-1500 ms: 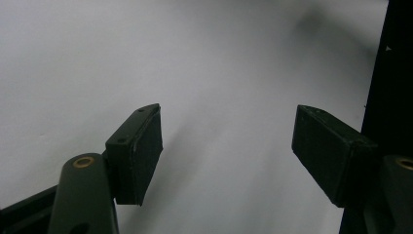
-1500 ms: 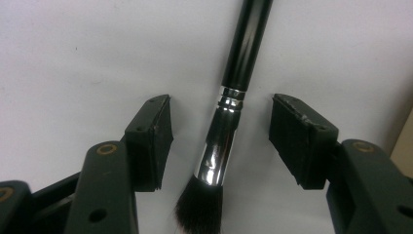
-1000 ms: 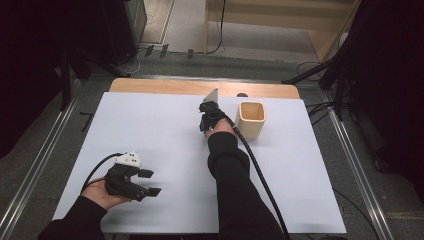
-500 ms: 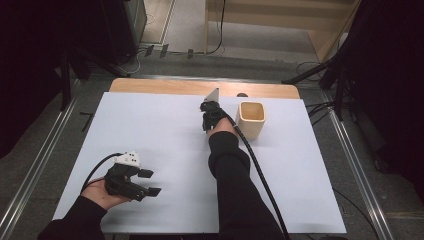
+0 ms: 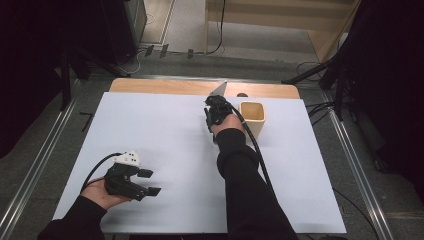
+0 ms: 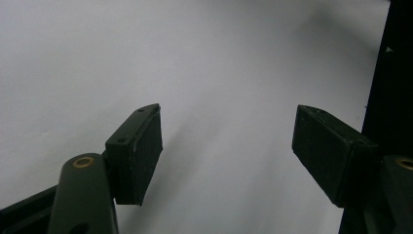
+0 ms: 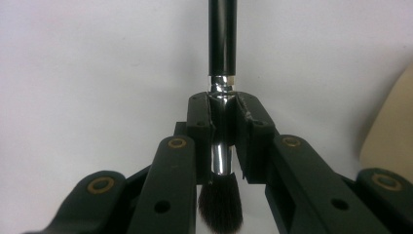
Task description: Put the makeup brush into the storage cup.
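R gripper (image 7: 225, 141) is clamping a makeup brush (image 7: 222, 53) by its silver ferrule; jaws are pressing both sides of the metal, having just been closing on it. Brush long axis is running straight along the gripper's own line: black handle pointing out ahead, away from the hand, dark bristles (image 7: 220, 204) trailing back toward the gripper body. In high view the R gripper (image 5: 216, 111) is sitting at the far side of the counter (image 5: 165, 135), w/ the beige cup (image 5: 252, 118) just beside it, on its right; in R gripper view the cup edge (image 7: 389, 131) is showing at the right, near but apart from the brush. Judgement: cup is the likely drop point, so the coming move is turning on that short sideways offset plus tipping the brush toward upright before lowering. R hand is clearly the nearer one. L gripper (image 5: 134, 181) is resting near the front-left corner, well apart from cup and brush; L jaws are standing wide apart over bare counter surface, w/ nothing between the pads (image 6: 141, 151).
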